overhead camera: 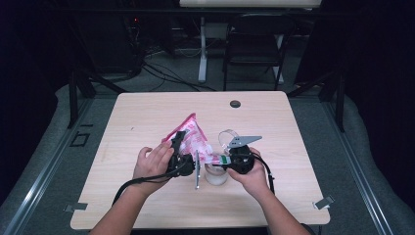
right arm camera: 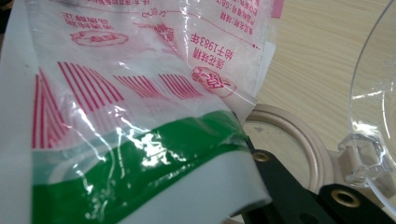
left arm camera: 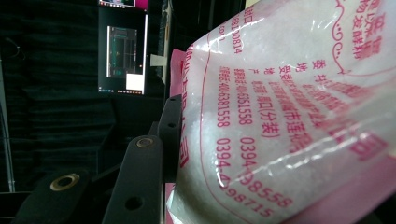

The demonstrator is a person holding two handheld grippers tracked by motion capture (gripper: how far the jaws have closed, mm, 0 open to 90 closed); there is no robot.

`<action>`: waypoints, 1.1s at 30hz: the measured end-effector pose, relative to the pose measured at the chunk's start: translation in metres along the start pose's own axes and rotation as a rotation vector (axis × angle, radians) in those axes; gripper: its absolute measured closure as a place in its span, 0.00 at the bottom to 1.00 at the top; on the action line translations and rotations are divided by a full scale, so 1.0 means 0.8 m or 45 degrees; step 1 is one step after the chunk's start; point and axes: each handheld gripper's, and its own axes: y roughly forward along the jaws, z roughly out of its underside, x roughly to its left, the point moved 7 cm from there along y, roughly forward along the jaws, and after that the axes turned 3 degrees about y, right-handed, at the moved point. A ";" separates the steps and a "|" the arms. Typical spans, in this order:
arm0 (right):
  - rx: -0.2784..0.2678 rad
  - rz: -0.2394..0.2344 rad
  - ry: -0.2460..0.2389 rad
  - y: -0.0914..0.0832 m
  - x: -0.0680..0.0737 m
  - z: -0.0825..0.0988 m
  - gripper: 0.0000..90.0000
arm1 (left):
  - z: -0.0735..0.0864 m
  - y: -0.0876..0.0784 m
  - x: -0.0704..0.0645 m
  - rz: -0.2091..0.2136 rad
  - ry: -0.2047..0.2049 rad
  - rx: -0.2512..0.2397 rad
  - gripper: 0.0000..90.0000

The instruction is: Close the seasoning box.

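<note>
Both forearms came in from the bottom of the high view, hands close together over the near middle of the pale wooden desk (overhead camera: 147, 117). The left gripper (overhead camera: 177, 147) sat in the left hand (overhead camera: 151, 164), its jaws pointing up and away, clamped on the side of one pink-and-clear plastic bag of white granules (overhead camera: 193, 137); in the left gripper view the bag (left arm camera: 289, 116) pressed against the black jaw, red print and white grains visible through the film. The right gripper (overhead camera: 225, 160) sat in the right hand (overhead camera: 254, 178), pointing left toward the other hand, its grey three-cornered plate on top; its jaws were pinched together on the bag's lower corner, where the right gripper view showed a green-and-white printed edge (right arm camera: 140, 177) lying over the black jaw. The bag stood tilted, top corner raised toward the far left, bottom end held between the two grippers just above one small clear round container with a beige rim (overhead camera: 216, 175) on the desk. The rim (right arm camera: 299, 135) showed just under the bag corner, with one clear hinged lid (right arm camera: 373, 116) standing open at the far side. Contents of the container: cannot tell. Count: one bag, one container, one lid, two grippers. One dark round grommet (overhead camera: 235, 104) sat near the desk's far edge.
</note>
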 end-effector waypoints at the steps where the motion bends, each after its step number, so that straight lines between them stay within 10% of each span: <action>1: -0.001 0.000 0.000 0.000 0.000 0.000 1.00 | 0.000 0.000 0.000 0.001 0.000 0.000 0.72; 33: -0.009 0.003 0.007 -0.001 -0.001 -0.001 1.00 | -0.007 -0.004 0.006 -0.025 0.036 -0.017 0.72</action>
